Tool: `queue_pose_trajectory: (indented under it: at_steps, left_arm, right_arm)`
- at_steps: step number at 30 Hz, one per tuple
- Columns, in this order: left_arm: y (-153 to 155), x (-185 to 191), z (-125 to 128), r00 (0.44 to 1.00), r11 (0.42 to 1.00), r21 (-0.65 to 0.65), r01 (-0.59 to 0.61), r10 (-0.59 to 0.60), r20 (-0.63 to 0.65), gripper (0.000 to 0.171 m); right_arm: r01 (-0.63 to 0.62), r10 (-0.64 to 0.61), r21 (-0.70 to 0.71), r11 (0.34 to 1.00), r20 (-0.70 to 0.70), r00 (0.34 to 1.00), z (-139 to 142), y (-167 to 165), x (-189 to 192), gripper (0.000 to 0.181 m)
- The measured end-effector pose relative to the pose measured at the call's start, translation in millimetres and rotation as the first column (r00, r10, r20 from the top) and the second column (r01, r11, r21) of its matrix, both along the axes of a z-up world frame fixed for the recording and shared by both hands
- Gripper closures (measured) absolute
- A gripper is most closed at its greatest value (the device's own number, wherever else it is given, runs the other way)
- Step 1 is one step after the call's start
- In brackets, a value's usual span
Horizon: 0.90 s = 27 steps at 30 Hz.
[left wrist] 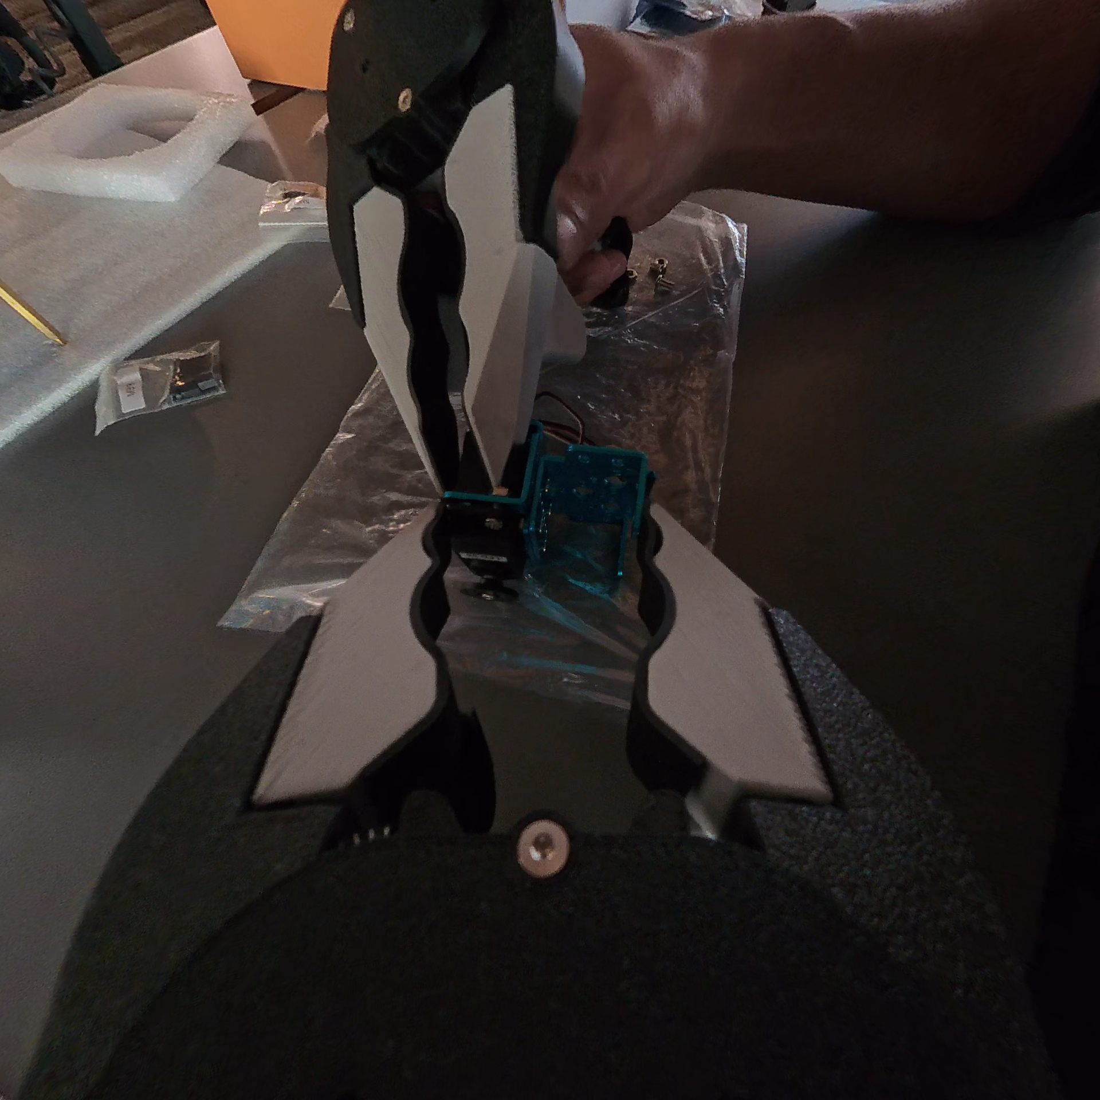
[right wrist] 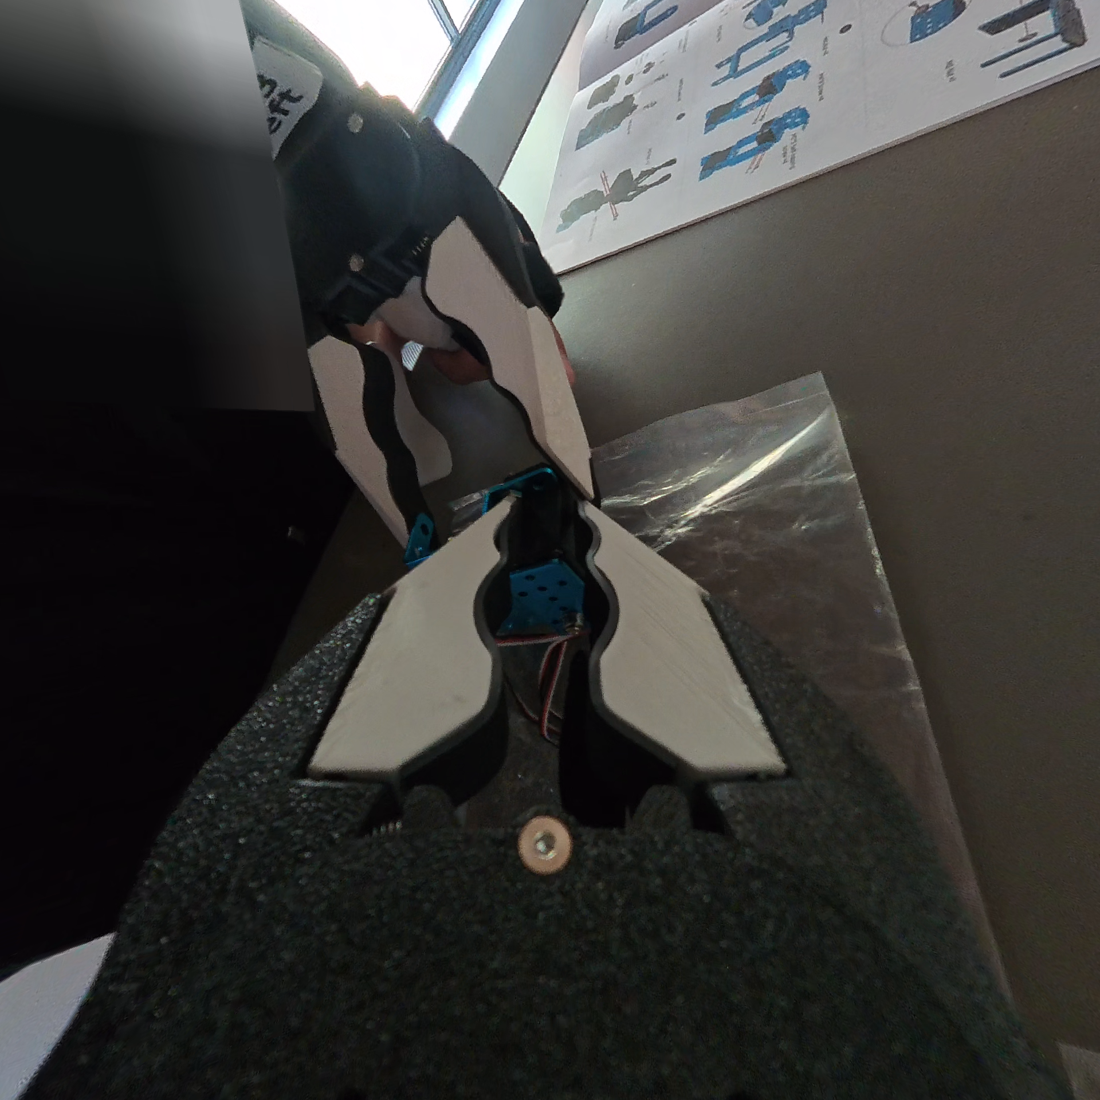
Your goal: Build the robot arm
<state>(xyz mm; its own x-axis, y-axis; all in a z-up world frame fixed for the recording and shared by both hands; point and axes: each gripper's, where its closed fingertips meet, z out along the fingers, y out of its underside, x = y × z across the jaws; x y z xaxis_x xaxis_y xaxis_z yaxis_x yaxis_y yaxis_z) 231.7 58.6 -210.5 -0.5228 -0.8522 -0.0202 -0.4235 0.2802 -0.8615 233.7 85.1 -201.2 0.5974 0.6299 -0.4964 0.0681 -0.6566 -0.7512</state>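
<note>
A blue perforated metal bracket assembly [left wrist: 589,506] with a black servo [left wrist: 482,547] mounted in it is held just above a clear plastic bag [left wrist: 655,387]. My left gripper [left wrist: 544,512] has its fingers spread wide, one against each end of the bracket. My right gripper [left wrist: 470,479], held by a hand [left wrist: 643,149], comes down from above with its tips pinched on the servo's top. In the right wrist view my right gripper [right wrist: 544,506] is shut on the servo [right wrist: 541,530], with the blue bracket [right wrist: 538,601] and red, white and black wires [right wrist: 553,672] between its fingers. The left gripper [right wrist: 497,516] straddles the assembly from the far side.
A white foam frame [left wrist: 119,149] and small bags of parts [left wrist: 161,387] lie at the left on the grey table [left wrist: 893,416]. Small brass fasteners [left wrist: 655,274] rest on the bag's far end. A printed instruction sheet [right wrist: 774,107] lies beyond the bag [right wrist: 744,506].
</note>
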Motion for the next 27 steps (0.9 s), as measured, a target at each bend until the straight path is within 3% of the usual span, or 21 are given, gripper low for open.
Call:
queue_pose_trajectory:
  at_steps: [16, 22, 27]
  left_arm:
    - [-1.2, -2.1, -1.2, 1.000, 1.000, 0.000, 0.012, -0.012, -0.012, 0.108]
    - [-0.8, -1.0, -1.2, 1.000, 1.000, 0.015, 0.003, -0.002, -0.023, 0.108]
    - [-3.3, 1.6, -0.5, 0.999, 0.999, 0.043, 0.016, -0.014, -0.031, 0.108]
  right_arm:
    - [-0.006, -0.018, -0.136, 0.991, -0.177, 0.984, 1.8, -3.6, -1.8, 0.158]
    - [0.041, -0.073, -0.180, 0.983, -0.177, 0.981, 3.4, -3.2, -2.6, 0.151]
    - [0.083, -0.104, -0.163, 0.983, -0.129, 0.986, 0.7, -3.9, 1.3, 0.158]
